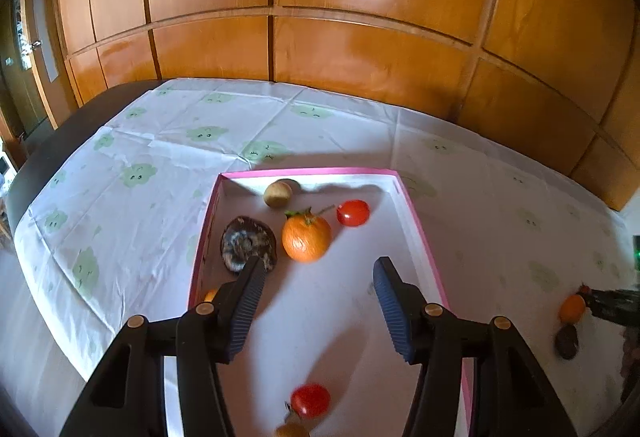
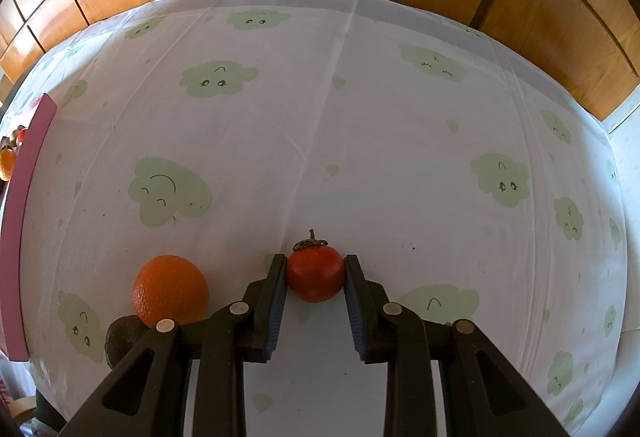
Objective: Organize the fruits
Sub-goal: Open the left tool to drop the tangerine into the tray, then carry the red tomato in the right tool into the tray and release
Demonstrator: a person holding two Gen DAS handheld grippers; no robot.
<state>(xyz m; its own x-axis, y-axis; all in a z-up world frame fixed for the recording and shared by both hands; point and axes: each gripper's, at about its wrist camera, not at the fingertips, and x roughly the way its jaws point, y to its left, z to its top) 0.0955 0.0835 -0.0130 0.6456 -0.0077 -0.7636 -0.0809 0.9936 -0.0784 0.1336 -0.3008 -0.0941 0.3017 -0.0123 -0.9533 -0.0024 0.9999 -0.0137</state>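
A white box with a pink rim [image 1: 416, 221] lies on the tablecloth and holds several fruits: an orange with a leaf [image 1: 306, 237], a red tomato [image 1: 353, 213], a tan round fruit [image 1: 277, 194], a dark wrinkled fruit [image 1: 246, 243] and another red tomato [image 1: 310, 400] near the front. My left gripper [image 1: 319, 265] hangs open above the box floor with nothing between its fingers. My right gripper [image 2: 316, 260] is shut on a red tomato with a stem [image 2: 315, 277] that rests on the cloth to the right of the box.
An orange [image 2: 170, 291] and a dark fruit [image 2: 120, 337] lie on the cloth just left of my right gripper. The box's pink wall [image 2: 24, 197] stands further left. A wooden panelled wall [image 1: 360, 37] runs behind the table. The cloth's left edge [image 1: 48, 193] drops off.
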